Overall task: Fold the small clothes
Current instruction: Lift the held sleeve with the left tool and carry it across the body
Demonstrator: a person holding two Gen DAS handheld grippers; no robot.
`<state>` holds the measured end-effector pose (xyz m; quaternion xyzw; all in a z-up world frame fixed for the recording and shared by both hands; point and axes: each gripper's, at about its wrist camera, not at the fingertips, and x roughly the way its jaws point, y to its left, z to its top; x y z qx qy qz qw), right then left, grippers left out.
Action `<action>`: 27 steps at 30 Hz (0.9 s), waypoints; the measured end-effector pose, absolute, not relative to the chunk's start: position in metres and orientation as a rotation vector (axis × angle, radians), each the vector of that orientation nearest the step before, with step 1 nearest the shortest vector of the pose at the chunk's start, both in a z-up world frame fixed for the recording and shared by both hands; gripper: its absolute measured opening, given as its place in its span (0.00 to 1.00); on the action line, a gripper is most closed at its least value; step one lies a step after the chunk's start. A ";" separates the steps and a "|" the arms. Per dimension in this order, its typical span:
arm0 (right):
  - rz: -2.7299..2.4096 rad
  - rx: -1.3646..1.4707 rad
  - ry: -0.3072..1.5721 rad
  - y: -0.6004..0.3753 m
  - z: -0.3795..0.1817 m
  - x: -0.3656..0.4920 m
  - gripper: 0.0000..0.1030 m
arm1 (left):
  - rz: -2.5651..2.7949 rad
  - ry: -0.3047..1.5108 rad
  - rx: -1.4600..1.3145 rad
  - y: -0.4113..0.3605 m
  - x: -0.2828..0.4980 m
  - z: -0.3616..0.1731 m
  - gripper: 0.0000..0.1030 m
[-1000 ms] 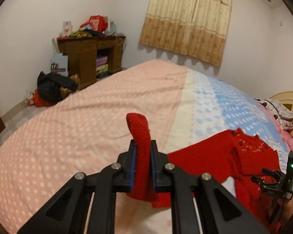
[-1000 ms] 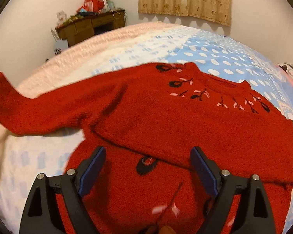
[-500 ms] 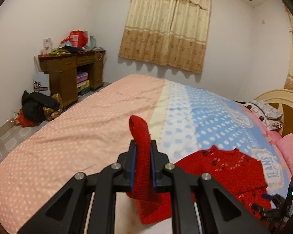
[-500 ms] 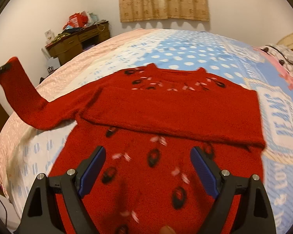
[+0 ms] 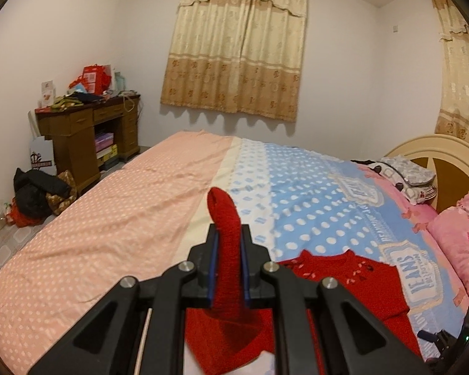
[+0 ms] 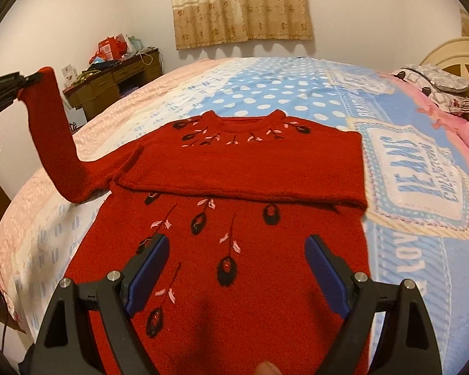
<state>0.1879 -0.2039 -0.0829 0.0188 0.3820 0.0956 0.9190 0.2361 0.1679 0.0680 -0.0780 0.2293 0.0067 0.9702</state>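
A small red knit sweater [image 6: 244, 168] with black and pink flower embroidery lies flat on the bed, one sleeve folded across its chest. My left gripper [image 5: 228, 262] is shut on the cuff of the other sleeve [image 5: 226, 250] and holds it raised; in the right wrist view that sleeve [image 6: 54, 137] stands up at the far left from the left gripper [image 6: 31, 78]. My right gripper [image 6: 236, 268] is open and empty, hovering over the sweater's lower body. The sweater body also shows in the left wrist view [image 5: 353, 284].
The bed [image 5: 109, 225] has a pink dotted and blue dotted cover. Pink pillows [image 5: 459, 250] and a cream headboard [image 5: 437, 153] are at the right. A cluttered wooden desk [image 5: 84, 128] and dark bags [image 5: 37, 190] stand on the floor at left.
My left gripper has lifted the sleeve cuff higher, so the sleeve now stands up from the bed. My right gripper has pulled back toward the sweater's hem, staying open.
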 end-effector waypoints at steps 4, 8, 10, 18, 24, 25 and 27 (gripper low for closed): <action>0.187 0.035 0.772 -0.213 -0.079 0.177 0.86 | -0.012 0.446 -0.144 0.150 0.243 0.080 0.12; 0.177 0.047 0.769 -0.225 -0.077 0.170 0.86 | -0.041 0.427 -0.136 0.133 0.247 0.092 0.12; 0.166 0.052 0.767 -0.231 -0.077 0.167 0.86 | -0.057 0.416 -0.133 0.122 0.250 0.098 0.12; 0.130 0.081 0.774 -0.255 -0.083 0.156 0.86 | -0.120 0.391 -0.116 0.083 0.259 0.113 0.12; 0.113 0.092 0.772 -0.270 -0.085 0.150 0.86 | -0.165 0.383 -0.111 0.058 0.269 0.119 0.12; 0.108 0.094 0.770 -0.272 -0.085 0.148 0.86 | -0.173 0.382 -0.112 0.054 0.270 0.119 0.12; 0.102 0.098 0.769 -0.276 -0.085 0.146 0.86 | -0.192 0.385 -0.110 0.041 0.274 0.118 0.12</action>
